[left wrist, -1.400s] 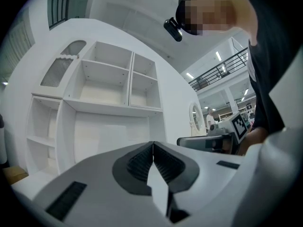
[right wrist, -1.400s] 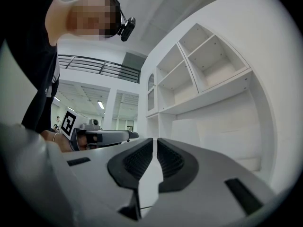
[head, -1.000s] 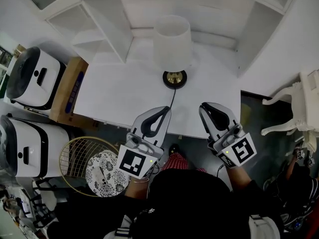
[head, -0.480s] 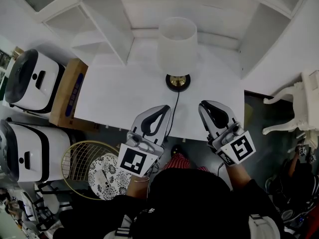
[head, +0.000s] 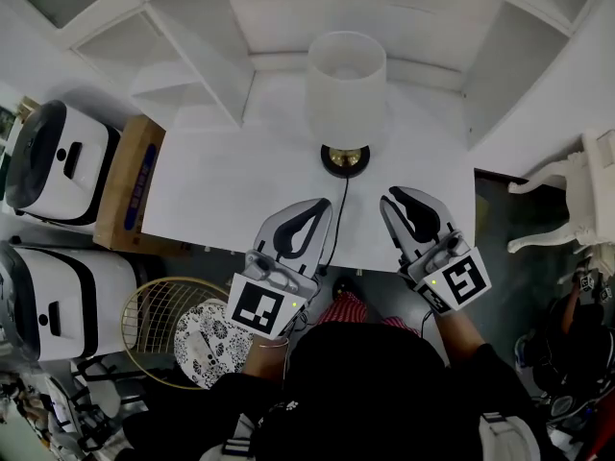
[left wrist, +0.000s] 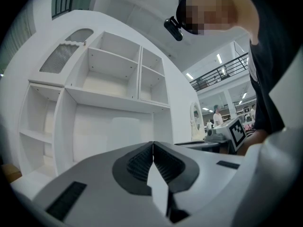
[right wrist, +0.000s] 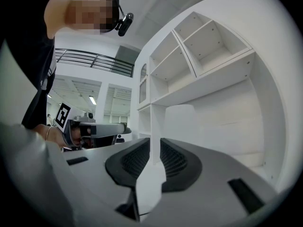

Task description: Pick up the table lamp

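1. Left gripper [head: 320, 205]: fingers pressed together and empty. Over the last second it has crept forward above the near edge of the white desk [head: 221, 185], just left of the black cord [head: 336, 209], and is not yet at the lamp.
2. Table lamp [head: 346, 84]: upright at the back middle of the desk under the shelf unit [head: 207, 46], untouched. Its white shade hides the stem from above.
3. Right gripper [head: 390, 196]: shut a second ago, its jaws have just been opening to a narrow gap. Nothing is between them, and the shade shows beyond.
4. Reading: still the approach. The right gripper seems to be readying the grasp, but the gap looks too slim for the shade.
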The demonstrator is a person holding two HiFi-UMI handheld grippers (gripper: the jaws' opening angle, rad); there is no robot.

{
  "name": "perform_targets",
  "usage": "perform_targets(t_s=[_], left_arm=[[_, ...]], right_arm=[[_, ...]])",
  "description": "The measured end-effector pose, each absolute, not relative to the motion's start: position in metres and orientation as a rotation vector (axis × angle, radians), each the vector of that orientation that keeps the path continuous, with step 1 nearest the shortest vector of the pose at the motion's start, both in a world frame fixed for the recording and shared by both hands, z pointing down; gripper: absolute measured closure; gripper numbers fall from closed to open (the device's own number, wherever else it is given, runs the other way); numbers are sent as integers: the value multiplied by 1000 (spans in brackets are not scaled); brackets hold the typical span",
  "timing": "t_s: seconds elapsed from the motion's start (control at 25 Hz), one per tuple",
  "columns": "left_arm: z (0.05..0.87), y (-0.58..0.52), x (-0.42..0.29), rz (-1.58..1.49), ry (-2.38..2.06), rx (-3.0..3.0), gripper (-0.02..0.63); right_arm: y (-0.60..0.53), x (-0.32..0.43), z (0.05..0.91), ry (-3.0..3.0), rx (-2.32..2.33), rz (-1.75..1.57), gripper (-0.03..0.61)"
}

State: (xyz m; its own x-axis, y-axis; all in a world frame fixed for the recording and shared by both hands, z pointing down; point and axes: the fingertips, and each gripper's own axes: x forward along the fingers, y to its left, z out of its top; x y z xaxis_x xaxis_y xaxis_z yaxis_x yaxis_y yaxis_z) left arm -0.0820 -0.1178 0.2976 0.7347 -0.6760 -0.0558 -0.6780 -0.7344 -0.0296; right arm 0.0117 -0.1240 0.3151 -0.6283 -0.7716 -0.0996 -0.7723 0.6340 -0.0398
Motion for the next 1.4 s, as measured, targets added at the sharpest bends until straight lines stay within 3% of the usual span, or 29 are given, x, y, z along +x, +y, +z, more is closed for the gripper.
perform_targets(t_s=[1.4], left_arm=[[310, -147, -88, 83, 1018, -2946, 601]], right_arm=[[-170, 1, 367, 2743, -1470, -9, 491]])
